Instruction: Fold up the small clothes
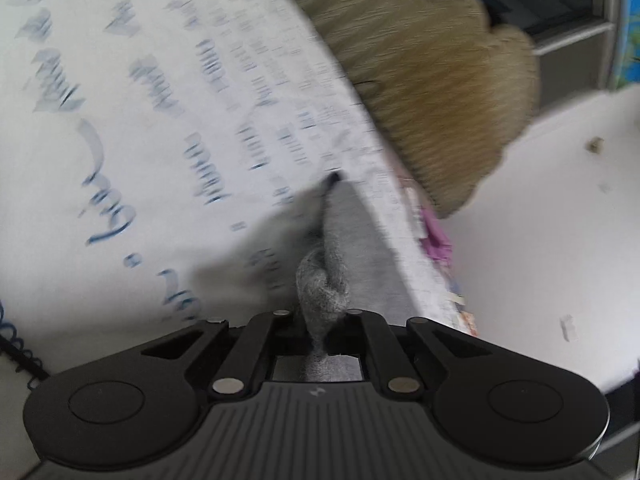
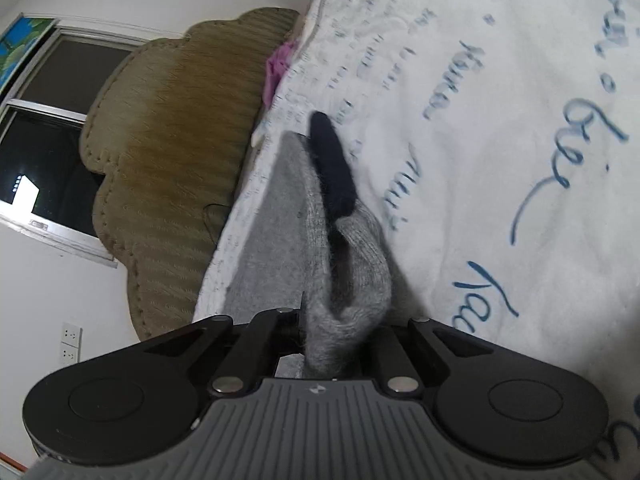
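A grey knitted sock [image 1: 336, 240] with a dark navy tip [image 2: 334, 164] hangs over the white bedsheet with blue writing [image 1: 140, 120]. My left gripper [image 1: 320, 320] is shut on one bunched end of the sock. My right gripper [image 2: 336, 332] is shut on the other grey end [image 2: 352, 280], and the sock runs away from it to the navy tip. Both views are tilted, and the left wrist view is motion-blurred.
A tan scalloped headboard [image 2: 172, 152] stands behind the bed against a white wall [image 1: 560, 220]. A pink cloth [image 2: 278, 68] lies at the bed's edge by the headboard. A dark window [image 2: 44, 136] and wall sockets [image 2: 70, 344] are on the wall.
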